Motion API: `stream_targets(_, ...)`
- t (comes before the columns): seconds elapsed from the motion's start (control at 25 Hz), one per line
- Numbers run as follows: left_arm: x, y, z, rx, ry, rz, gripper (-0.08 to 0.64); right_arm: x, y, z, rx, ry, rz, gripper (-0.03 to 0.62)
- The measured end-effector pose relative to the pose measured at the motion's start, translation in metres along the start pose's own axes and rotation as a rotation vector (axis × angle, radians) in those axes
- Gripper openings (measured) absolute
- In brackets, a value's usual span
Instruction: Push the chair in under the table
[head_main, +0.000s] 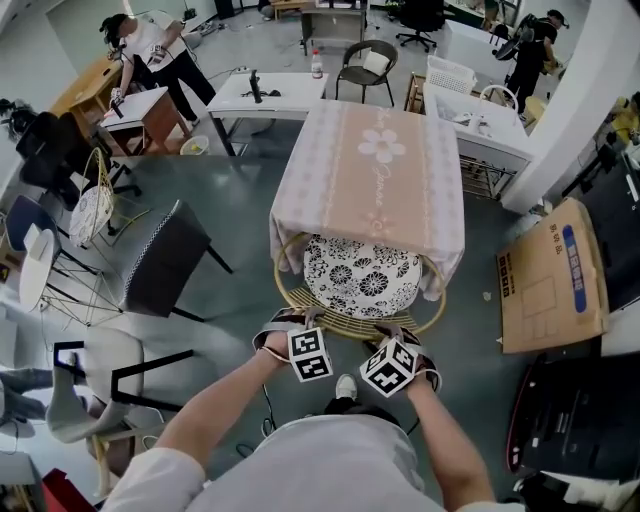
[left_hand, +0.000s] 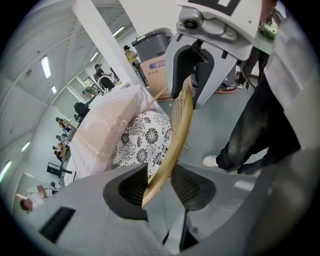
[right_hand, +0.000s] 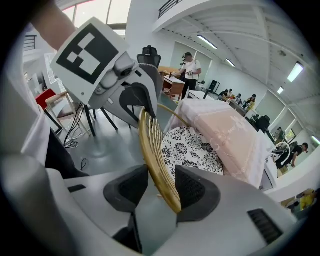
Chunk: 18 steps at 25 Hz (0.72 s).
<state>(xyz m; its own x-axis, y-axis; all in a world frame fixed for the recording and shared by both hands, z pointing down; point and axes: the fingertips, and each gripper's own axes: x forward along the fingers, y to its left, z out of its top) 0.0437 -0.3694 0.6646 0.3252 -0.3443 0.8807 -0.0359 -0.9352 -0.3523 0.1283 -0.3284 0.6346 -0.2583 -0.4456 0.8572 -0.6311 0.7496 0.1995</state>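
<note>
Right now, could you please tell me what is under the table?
The chair sits partly under the table, flowered cushion tucked in, back rim outside. The hanging pink cloth hides the table's legs and the cushion's front.

No print can be read for certain. The box (head_main: 552, 275) carries a blue stripe and dark characters, too small to make out; the cloth (head_main: 370, 190) has faint script below its flower, likewise illegible

The cloth on your bench (head_main: 372, 190) hides the far edge of the chair (head_main: 358, 276) seat. In the head view, marker cubes cover the jaws of your left hand-held gripper (head_main: 297, 330) and right hand-held gripper (head_main: 397, 340).
</note>
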Motion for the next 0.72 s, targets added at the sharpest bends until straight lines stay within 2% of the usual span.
stream_targets(0.24,-0.006,-0.002,-0.006,-0.049,0.002,0.037,0.146,-0.003,0.007,0.004,0.023,0.011,-0.047,0.149)
stream_targets(0.44,-0.02,-0.003,-0.005,-0.13,-0.036,0.066,0.144,-0.016,0.011,0.01,0.083,-0.041,-0.091,0.103)
stream_targets(0.52,-0.028,-0.005,-0.002,-0.168,-0.065,0.068,0.144,-0.024,0.011,0.016,0.121,-0.077,-0.119,0.065)
stream_targets(0.72,-0.053,-0.014,0.012,-0.266,-0.157,0.062,0.143,-0.049,0.012,0.027,0.237,-0.157,-0.156,0.043)
